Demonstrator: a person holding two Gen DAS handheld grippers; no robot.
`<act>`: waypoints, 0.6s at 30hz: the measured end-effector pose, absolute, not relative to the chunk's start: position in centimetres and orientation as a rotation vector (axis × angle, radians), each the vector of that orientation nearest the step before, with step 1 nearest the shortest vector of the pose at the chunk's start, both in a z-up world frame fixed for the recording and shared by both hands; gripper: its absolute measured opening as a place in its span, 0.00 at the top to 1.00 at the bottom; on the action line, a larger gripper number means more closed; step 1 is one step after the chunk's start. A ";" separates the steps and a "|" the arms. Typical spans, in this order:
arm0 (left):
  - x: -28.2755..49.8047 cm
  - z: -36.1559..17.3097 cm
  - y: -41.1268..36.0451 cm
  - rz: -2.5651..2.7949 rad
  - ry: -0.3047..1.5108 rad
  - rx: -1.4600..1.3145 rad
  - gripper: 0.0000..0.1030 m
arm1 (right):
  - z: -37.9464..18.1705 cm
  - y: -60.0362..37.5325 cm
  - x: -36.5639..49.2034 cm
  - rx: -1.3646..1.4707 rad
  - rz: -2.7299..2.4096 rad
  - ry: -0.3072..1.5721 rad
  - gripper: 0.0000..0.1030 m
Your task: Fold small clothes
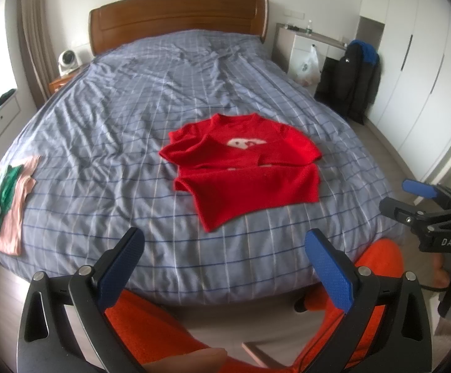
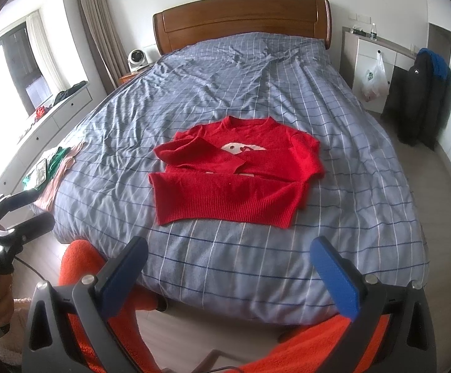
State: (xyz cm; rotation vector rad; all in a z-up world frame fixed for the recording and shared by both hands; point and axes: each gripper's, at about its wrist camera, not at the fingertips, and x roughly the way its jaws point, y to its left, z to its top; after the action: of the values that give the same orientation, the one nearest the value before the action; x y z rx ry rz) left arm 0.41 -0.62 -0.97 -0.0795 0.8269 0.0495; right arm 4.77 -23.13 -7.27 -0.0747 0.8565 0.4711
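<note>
A small red sweater (image 1: pixel 244 168) lies on the blue checked bed cover (image 1: pixel 132 118), both sleeves folded across its chest over a white print, hem toward me. It also shows in the right wrist view (image 2: pixel 234 171). My left gripper (image 1: pixel 225 251) is open and empty, held above the bed's near edge, short of the sweater. My right gripper (image 2: pixel 228 264) is open and empty too, also short of the hem. The right gripper shows at the right edge of the left wrist view (image 1: pixel 412 199), the left gripper at the left edge of the right wrist view (image 2: pixel 20 211).
A stack of folded clothes (image 1: pixel 8 195) with a phone on top lies at the bed's left edge, also in the right wrist view (image 2: pixel 54 168). The person's orange trousers (image 2: pixel 79 267) are below the grippers. A wooden headboard (image 1: pixel 179 15), a desk and a hung dark jacket (image 1: pixel 356 77) stand beyond.
</note>
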 end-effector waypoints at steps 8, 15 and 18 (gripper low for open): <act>0.5 -1.0 -0.7 0.049 0.825 -0.081 0.00 | -7.3 -23.2 4.8 -0.074 0.473 0.857 0.00; 0.5 -1.5 -0.7 0.057 0.813 -0.086 0.00 | -7.8 -23.4 4.9 -0.066 0.464 0.863 0.00; 0.6 -1.5 -0.7 0.055 0.781 -0.090 0.00 | -8.1 -23.4 5.0 -0.063 0.461 0.870 0.00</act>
State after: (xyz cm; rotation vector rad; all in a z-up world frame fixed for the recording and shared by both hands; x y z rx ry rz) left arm 0.60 -0.72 -1.50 -0.0903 0.7805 0.0551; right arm 5.04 -23.42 -8.05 -0.0626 0.8696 0.4606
